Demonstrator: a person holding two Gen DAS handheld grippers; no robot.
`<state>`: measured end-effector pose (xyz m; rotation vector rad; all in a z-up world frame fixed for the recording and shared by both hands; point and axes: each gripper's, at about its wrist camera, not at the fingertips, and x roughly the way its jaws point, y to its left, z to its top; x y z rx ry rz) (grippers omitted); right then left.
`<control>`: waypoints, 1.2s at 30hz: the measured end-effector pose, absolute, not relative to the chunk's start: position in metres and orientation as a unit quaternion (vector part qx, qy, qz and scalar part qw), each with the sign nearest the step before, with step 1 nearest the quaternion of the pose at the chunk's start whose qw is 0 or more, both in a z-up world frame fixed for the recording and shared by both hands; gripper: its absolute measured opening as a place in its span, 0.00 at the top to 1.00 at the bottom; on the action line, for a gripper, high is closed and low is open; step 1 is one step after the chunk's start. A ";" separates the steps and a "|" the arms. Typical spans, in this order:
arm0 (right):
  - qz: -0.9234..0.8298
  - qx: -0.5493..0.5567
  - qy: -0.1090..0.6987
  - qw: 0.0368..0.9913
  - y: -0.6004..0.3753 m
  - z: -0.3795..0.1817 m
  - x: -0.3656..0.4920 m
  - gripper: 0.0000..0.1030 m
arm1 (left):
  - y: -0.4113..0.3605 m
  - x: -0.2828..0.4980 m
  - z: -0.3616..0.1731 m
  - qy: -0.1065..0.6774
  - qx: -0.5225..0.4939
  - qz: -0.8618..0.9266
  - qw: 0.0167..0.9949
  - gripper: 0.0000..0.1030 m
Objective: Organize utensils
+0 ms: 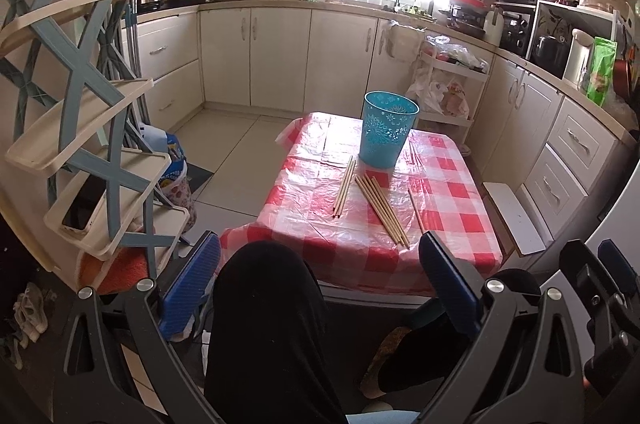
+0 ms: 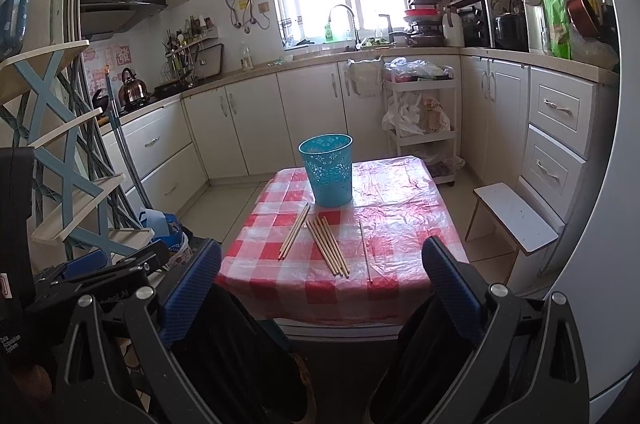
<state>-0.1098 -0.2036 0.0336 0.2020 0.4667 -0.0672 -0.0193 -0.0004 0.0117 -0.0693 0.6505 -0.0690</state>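
Both grippers are held low over the person's lap, short of the table's near edge. The left gripper (image 1: 320, 276) has its jaws apart and holds nothing; the right gripper (image 2: 322, 284) is likewise spread and empty.

The table (image 2: 412, 224) lies ahead of and beyond both. On it, the chopsticks (image 2: 327, 246) lie flat in separate groups, long axes running roughly away from the person, fanned slightly. One single chopstick (image 2: 365, 250) lies apart, toward the right gripper's side, so that gripper appears nearer to it.

Beyond the chopsticks stands the blue basket (image 2: 327, 169), upright and open at the top.

The basket's contents are hidden. The chopstick count is hard to make out.
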 end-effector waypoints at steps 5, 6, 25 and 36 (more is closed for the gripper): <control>-0.033 0.100 0.231 0.967 -0.204 0.034 -0.110 0.06 | -0.003 -0.023 0.014 0.308 -0.019 -0.029 0.951 0.07; -0.033 0.099 0.231 0.967 -0.203 0.034 -0.110 0.06 | -0.003 -0.023 0.014 0.308 -0.018 -0.030 0.951 0.07; -0.032 0.100 0.234 0.966 -0.199 0.031 -0.113 0.06 | -0.002 -0.024 0.013 0.307 -0.015 -0.031 0.951 0.07; -0.031 0.102 0.253 0.962 -0.202 0.021 -0.097 0.06 | -0.005 -0.007 0.010 0.318 -0.016 -0.026 0.947 0.07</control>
